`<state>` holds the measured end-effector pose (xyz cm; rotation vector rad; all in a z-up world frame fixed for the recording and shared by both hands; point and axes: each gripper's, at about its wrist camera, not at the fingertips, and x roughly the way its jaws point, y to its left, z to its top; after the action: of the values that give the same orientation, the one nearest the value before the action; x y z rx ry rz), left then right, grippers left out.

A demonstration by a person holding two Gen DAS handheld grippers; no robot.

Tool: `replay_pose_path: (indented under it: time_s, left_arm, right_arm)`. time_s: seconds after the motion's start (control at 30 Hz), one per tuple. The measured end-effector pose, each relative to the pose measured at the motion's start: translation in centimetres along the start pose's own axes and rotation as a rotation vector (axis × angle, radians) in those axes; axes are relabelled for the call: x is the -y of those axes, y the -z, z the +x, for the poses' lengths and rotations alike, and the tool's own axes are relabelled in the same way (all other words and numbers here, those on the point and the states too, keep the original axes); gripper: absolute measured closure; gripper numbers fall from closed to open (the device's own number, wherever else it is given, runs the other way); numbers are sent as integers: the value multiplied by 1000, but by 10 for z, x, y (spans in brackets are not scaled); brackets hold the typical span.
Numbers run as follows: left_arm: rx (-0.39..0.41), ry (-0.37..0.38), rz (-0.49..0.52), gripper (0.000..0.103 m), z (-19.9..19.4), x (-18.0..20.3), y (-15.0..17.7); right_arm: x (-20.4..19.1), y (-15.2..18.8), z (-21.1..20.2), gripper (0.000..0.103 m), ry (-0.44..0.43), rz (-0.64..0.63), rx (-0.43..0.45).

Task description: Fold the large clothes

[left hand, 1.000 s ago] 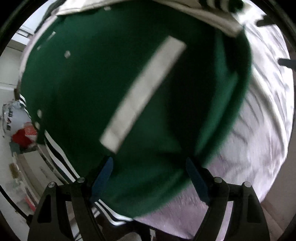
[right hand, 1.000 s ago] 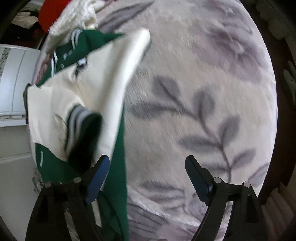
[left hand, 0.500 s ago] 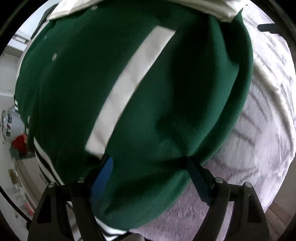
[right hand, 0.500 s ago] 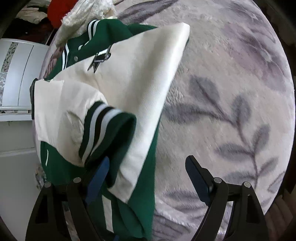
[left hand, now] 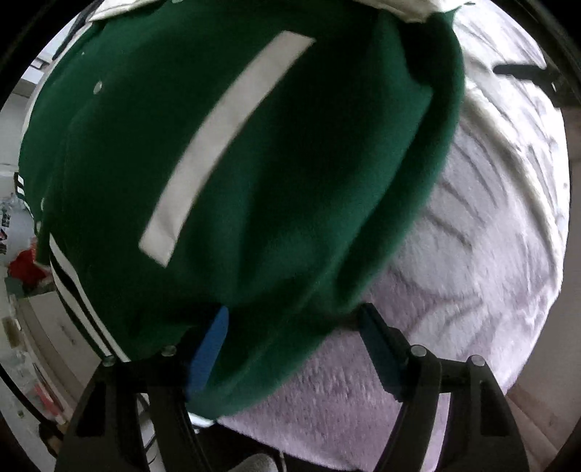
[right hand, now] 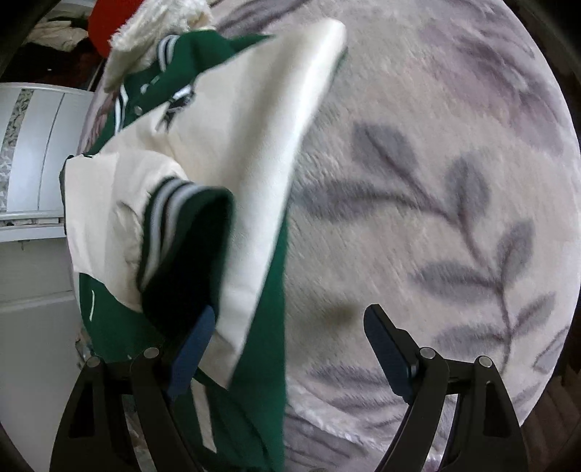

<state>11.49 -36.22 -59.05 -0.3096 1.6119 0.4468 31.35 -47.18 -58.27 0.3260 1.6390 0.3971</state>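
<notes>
A green varsity jacket (left hand: 290, 174) with a white pocket strip (left hand: 221, 145) lies on a pale leaf-patterned blanket (left hand: 472, 254) and fills the left wrist view. My left gripper (left hand: 294, 319) is open, with the jacket's lower green edge lying between its blue fingers. In the right wrist view the jacket (right hand: 265, 319) shows cream sleeves (right hand: 268, 145) folded over the body and a striped green cuff (right hand: 185, 232). My right gripper (right hand: 287, 326) is open, its left finger beside the cuff and sleeve edge, over the blanket (right hand: 435, 181).
A white cabinet (right hand: 32, 152) stands left of the bed. A red item (right hand: 109, 21) and a fluffy cream garment (right hand: 163, 21) lie beyond the jacket's collar. Red clutter (left hand: 25, 265) sits on the floor at left. The other gripper's dark tip (left hand: 523, 72) shows at upper right.
The left gripper has pushed in so the jacket's green edge now lies between its fingers. The right gripper has moved closer to the folded sleeve and cuff.
</notes>
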Motion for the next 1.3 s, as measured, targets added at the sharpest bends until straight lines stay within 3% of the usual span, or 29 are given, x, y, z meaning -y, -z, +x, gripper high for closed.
replay_pose_path:
  time_s: [0.23, 0.5, 0.57, 0.6, 0.63, 0.7, 1.0, 1.2, 1.3]
  left_arm:
    - [20, -15, 5, 30, 8, -9, -31]
    - [11, -37, 30, 29, 14, -3, -43]
    - [17, -41, 36, 33, 9, 11, -42]
    - [30, -40, 34, 44, 7, 11, -47]
    - [42, -40, 32, 64, 5, 8, -51]
    - [95, -67, 37, 86, -6, 8, -59]
    - [147, -69, 0, 91, -29, -14, -94]
    - [160, -87, 13, 91, -42, -16, -115]
    - [156, -90, 25, 91, -42, -12, -119]
  right_arm:
    - [19, -7, 1, 17, -15, 44, 4]
    - [13, -11, 4, 17, -26, 27, 0]
    - [10, -17, 8, 17, -31, 37, 7]
    - [9, -21, 9, 17, -46, 42, 12]
    - [9, -23, 10, 17, -56, 47, 15]
    - [7, -29, 13, 17, -83, 57, 24]
    - [23, -45, 21, 15, -272, 163, 78]
    - [21, -51, 33, 14, -311, 189, 79]
    - [11, -52, 37, 24, -326, 175, 84]
